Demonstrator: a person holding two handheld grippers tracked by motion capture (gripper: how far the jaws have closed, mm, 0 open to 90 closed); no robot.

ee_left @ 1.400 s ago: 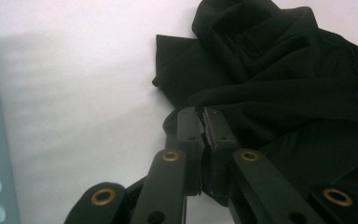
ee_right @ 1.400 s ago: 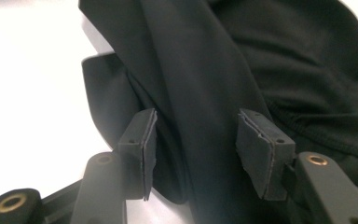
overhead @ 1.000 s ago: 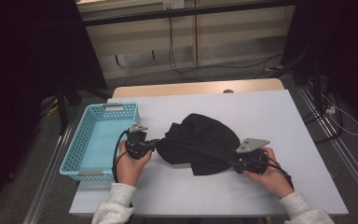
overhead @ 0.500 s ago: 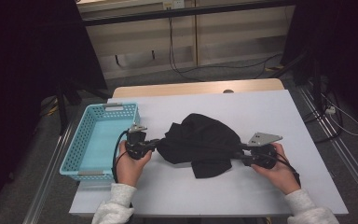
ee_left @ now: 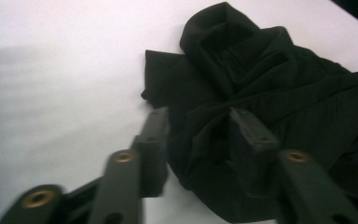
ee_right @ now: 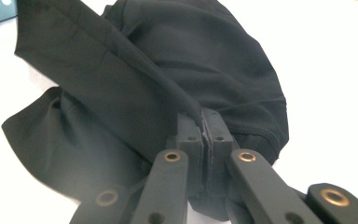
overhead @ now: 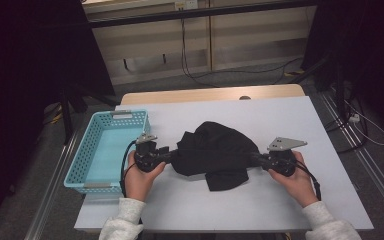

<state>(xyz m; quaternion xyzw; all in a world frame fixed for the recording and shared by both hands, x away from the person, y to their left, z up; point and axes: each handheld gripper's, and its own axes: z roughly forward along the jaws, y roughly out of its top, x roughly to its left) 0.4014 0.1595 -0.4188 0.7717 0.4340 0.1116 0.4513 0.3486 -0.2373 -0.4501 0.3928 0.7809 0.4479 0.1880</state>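
A crumpled black cloth (overhead: 215,152) lies in the middle of the white table (overhead: 290,117). My left gripper (overhead: 172,155) sits at the cloth's left edge. Its jaws have just been opening and stand apart (ee_left: 200,135), with a bulge of the cloth (ee_left: 270,84) loose between them. At the cloth's right edge is my right gripper (overhead: 254,157). Its jaws have just been closing and are shut (ee_right: 204,128) on a taut fold of the cloth (ee_right: 191,56), which runs up and away from the pads.
A light blue plastic basket (overhead: 80,160) stands at the table's left side, just left of my left hand. A wooden strip (overhead: 205,94) borders the table's far edge. Cables and dark furniture lie on the floor beyond.
My right hand has shifted a little to the right, and the cloth's right side is drawn out toward it. The left hand has stayed where it was.
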